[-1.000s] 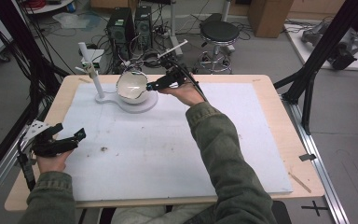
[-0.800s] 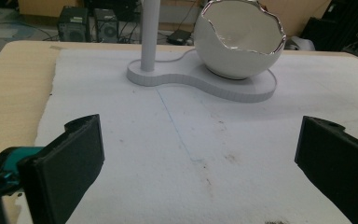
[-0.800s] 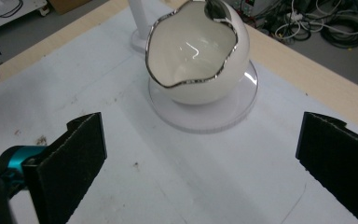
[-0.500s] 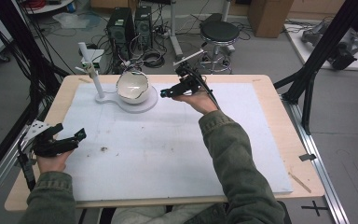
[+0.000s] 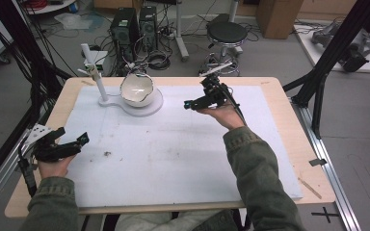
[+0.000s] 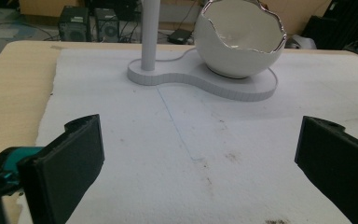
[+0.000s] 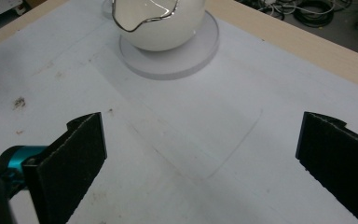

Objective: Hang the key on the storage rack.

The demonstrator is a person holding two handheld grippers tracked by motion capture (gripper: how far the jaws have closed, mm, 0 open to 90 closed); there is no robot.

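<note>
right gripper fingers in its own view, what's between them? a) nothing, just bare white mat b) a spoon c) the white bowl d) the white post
a: the right gripper has its fingers wide apart over the bare white mat, and the white bowl sits farther off on its round base.

So the worktop (image 5: 289, 144) has a foam mat (image 5: 173, 159) laid over most of it. Toward the far left of the mat sits a flat base (image 5: 142, 107), with an eggshell-shaped bowl (image 5: 136, 89) on its right end and an upright post (image 5: 92, 70) rising from its left end. The right claw (image 5: 187, 104) is off to the bowl's right, apart from it. The left claw (image 5: 83, 139) is way over at the near left edge of the mat, well apart from everything. Behind the worktop, a stool (image 5: 227, 32) stands on the floor.
</note>
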